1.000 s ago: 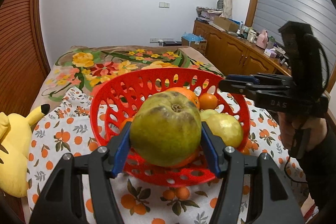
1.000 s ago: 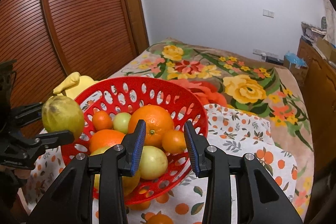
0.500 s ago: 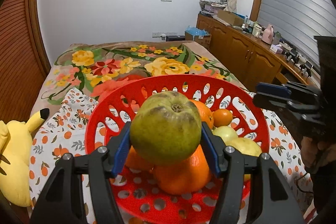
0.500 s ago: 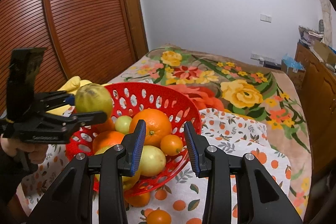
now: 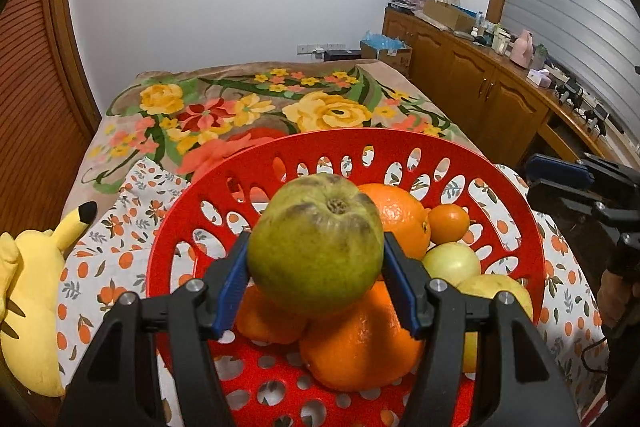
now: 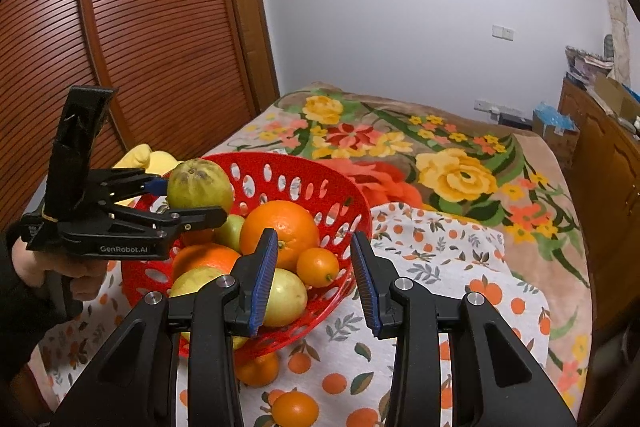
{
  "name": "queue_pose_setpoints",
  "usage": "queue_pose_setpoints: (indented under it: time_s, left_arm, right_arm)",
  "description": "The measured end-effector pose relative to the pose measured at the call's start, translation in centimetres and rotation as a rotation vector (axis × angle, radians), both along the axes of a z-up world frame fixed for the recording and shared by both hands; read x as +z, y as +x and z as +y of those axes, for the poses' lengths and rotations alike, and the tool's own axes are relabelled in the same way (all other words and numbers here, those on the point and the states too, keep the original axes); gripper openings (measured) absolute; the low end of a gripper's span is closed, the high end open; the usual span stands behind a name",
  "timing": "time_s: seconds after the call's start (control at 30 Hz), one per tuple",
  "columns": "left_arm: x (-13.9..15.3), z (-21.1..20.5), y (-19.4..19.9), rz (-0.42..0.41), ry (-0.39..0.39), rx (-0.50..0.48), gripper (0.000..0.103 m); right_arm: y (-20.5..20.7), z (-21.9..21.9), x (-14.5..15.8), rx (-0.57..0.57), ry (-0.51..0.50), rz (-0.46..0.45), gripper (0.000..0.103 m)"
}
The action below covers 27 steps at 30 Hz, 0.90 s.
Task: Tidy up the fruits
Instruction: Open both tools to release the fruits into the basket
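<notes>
Where the left wrist camera looks down its fingers, the left gripper (image 5: 316,287) is clamped on a green pear (image 5: 316,243) — blue pads pressed to both sides, held above the red basket (image 5: 400,151) of oranges and pale fruit. A yellow plush toy (image 5: 28,299) lies at the left.

In the right wrist view, the right gripper (image 6: 316,279) holds nothing; its jaws frame the basket rim with a visible gap, near their narrowest. The pear (image 6: 199,183) hangs over the basket's (image 6: 304,167) left edge, and two oranges lie on the printed cloth (image 6: 460,259).
</notes>
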<state>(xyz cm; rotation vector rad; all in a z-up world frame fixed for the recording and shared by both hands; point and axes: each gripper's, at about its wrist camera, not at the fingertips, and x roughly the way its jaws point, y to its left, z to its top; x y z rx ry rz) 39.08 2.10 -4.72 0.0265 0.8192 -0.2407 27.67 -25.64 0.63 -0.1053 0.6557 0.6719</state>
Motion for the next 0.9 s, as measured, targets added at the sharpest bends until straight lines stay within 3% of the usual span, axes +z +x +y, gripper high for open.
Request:
queue_pose_setpoints:
  time_s: [0.53,0.9]
  left_arm:
    - [-1.1,-0.3,1.9,0.070,0.036,0.025,0.063]
    - [1.3,-0.3,0.0,-0.037,0.016,0.015,0.074]
  right_arm:
    - [-0.4,0.0,-0.1,0.004,-0.015,0.001,0.038]
    - [-0.9,-0.4,-0.5,-0.002,-0.022,0.005,0.038]
